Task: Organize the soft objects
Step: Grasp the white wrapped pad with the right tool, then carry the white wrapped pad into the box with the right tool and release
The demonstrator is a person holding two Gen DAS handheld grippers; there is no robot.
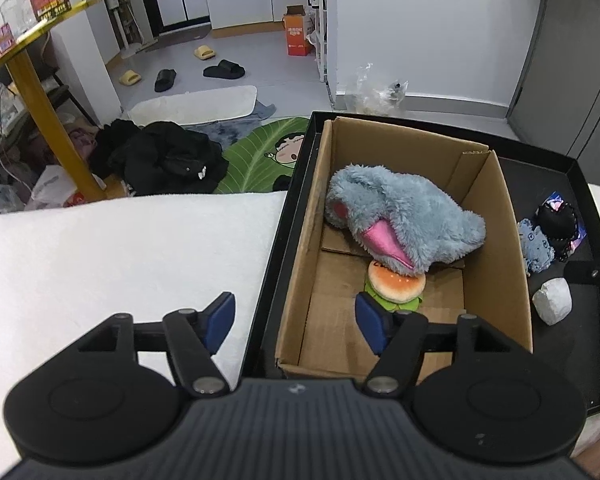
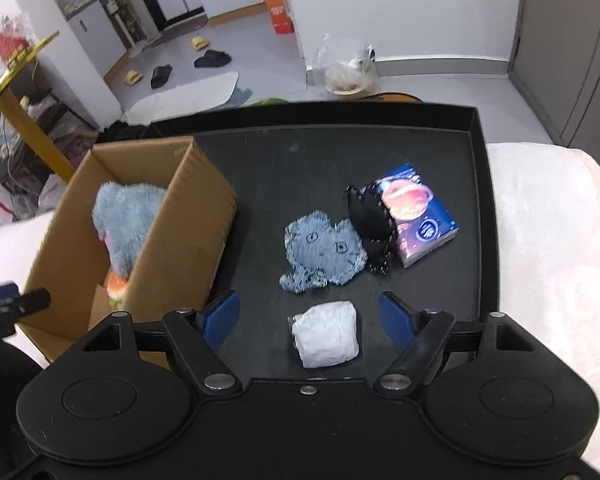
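White bundle (image 2: 325, 334) lies between right tool's (image 2: 310, 320) spread fingers.

No text is legible; print on the orange carton (image 1: 296, 36) blurs

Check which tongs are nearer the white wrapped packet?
Right. The right tongs are open around the white wrapped packet; the left tongs hang open over the cardboard box's left wall, beside it.

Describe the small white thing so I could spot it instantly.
Look in the black tray, right of the cardboard box. Nearest the open right tool sits a crumpled white bundle, the only white item, lying apart from the flat blue furry piece.
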